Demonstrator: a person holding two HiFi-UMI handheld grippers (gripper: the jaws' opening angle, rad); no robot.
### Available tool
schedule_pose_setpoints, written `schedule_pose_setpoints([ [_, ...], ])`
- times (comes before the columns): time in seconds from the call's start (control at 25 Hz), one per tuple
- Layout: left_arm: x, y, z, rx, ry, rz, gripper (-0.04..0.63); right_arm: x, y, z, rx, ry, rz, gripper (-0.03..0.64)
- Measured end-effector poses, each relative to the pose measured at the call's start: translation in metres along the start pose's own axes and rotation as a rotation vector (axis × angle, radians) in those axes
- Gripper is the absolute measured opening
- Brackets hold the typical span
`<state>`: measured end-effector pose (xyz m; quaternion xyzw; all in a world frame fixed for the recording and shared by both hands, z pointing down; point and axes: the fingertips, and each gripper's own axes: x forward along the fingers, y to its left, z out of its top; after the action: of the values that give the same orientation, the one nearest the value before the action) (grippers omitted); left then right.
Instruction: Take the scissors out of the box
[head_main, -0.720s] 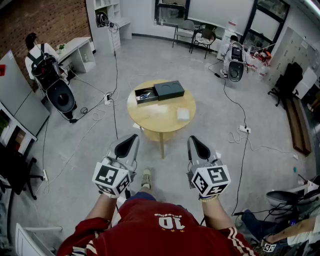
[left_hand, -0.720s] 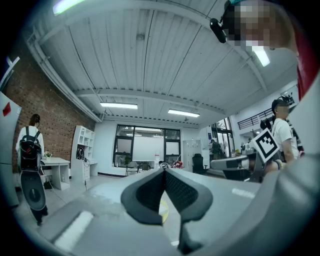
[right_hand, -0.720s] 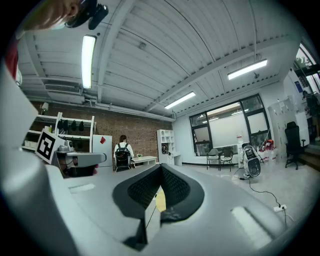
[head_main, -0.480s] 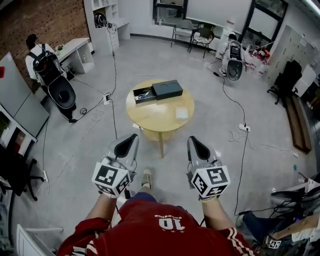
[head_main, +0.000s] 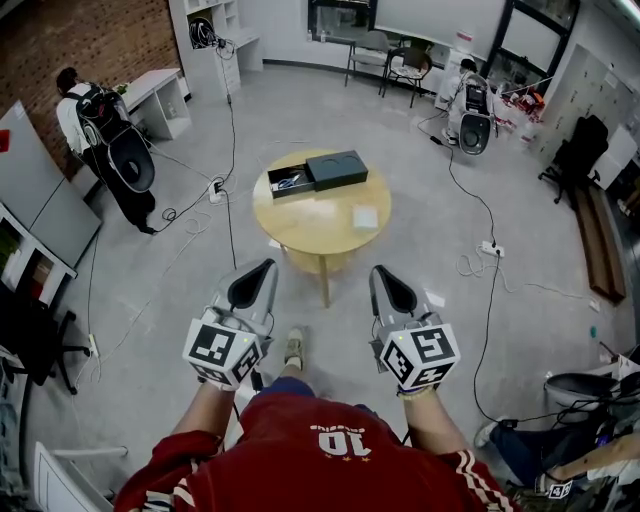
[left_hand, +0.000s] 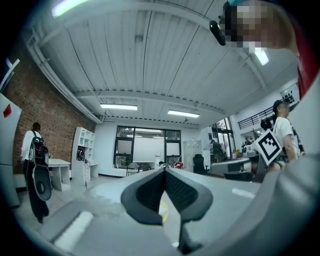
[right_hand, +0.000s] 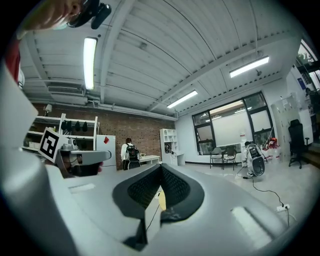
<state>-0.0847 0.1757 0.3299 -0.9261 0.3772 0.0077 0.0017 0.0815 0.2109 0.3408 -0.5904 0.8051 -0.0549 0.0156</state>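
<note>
A round wooden table (head_main: 322, 231) stands ahead in the head view. On its far side lies an open dark box (head_main: 292, 184) with the scissors (head_main: 288, 182) in its tray, and the box's lid (head_main: 337, 169) sits beside it on the right. My left gripper (head_main: 262, 271) and right gripper (head_main: 379, 274) are held level, well short of the table, both shut and empty. In the left gripper view the left gripper's (left_hand: 164, 172) jaws meet at the tip; the right gripper's (right_hand: 160, 167) jaws in the right gripper view do too.
A small white card (head_main: 365, 217) lies on the table's right part. Cables (head_main: 226, 150) run across the grey floor on both sides of the table. A person with a backpack (head_main: 88, 118) stands by a white desk (head_main: 152, 101) far left. Chairs (head_main: 388, 60) stand at the back.
The table and box sit slightly lower and nearer in the head view. Both grippers stay shut and side by side. The person at far left has shifted a little.
</note>
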Motion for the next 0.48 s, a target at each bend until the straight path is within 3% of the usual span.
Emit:
schedule_pose_setpoints([
  [0.48, 0.0036, 0.0056, -0.0076, -0.006, 0.009, 0.011, 0.003, 0.0099, -0.0017, -0.0093, 0.017, 0.022, 0.025, 0.0],
])
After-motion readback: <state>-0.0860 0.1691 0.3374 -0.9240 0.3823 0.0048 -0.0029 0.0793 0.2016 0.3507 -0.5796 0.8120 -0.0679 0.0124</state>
